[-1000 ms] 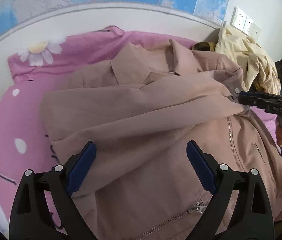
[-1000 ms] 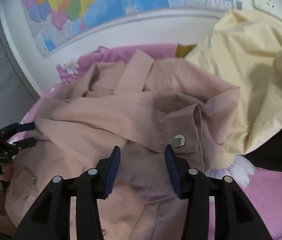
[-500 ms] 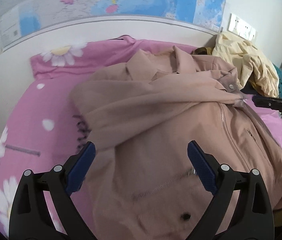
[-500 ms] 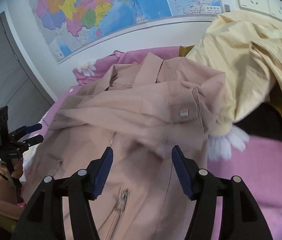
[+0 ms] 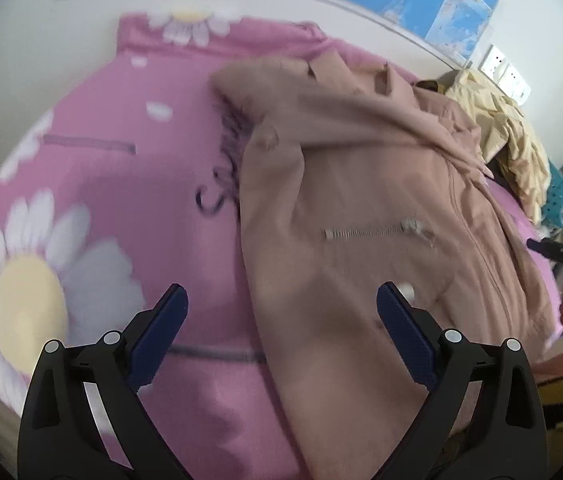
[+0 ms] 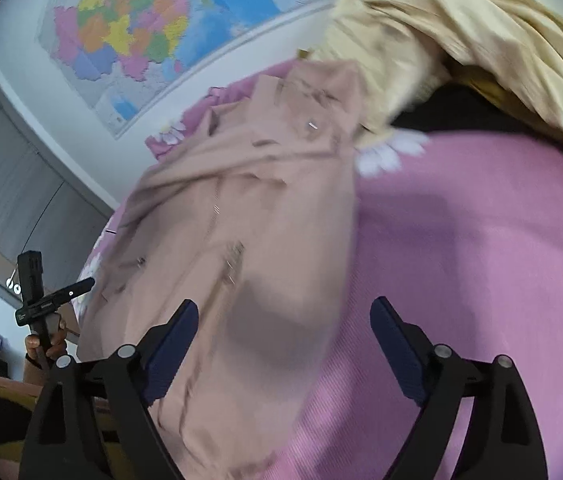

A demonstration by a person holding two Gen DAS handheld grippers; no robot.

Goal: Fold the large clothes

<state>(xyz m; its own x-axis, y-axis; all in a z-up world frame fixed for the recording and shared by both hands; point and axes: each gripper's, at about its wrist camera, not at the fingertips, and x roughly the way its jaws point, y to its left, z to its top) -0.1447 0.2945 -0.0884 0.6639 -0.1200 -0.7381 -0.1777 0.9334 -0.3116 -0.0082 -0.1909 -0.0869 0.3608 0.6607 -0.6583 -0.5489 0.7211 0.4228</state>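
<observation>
A dusty-pink zip jacket [image 5: 361, 208] lies on the pink daisy bedspread [image 5: 113, 208] with both sleeves folded across its front. It also shows in the right wrist view [image 6: 249, 216]. My left gripper [image 5: 281, 320] is open and empty, above the jacket's lower left edge. My right gripper [image 6: 281, 332] is open and empty, above the jacket's lower right edge. The right gripper also shows far right in the left wrist view [image 5: 561, 254], and the left gripper far left in the right wrist view [image 6: 57, 298].
A pale yellow garment [image 6: 481, 28] is heaped at the bed's right rear, also seen in the left wrist view [image 5: 509, 136]. A wall map [image 6: 153, 28] hangs behind the bed. Grey cabinet doors [image 6: 5, 176] stand to the left.
Both grippers have pulled back and outward toward the jacket's lower edges. My right gripper let go of the sleeve cuff and opened wider. The sleeve now lies across the jacket.
</observation>
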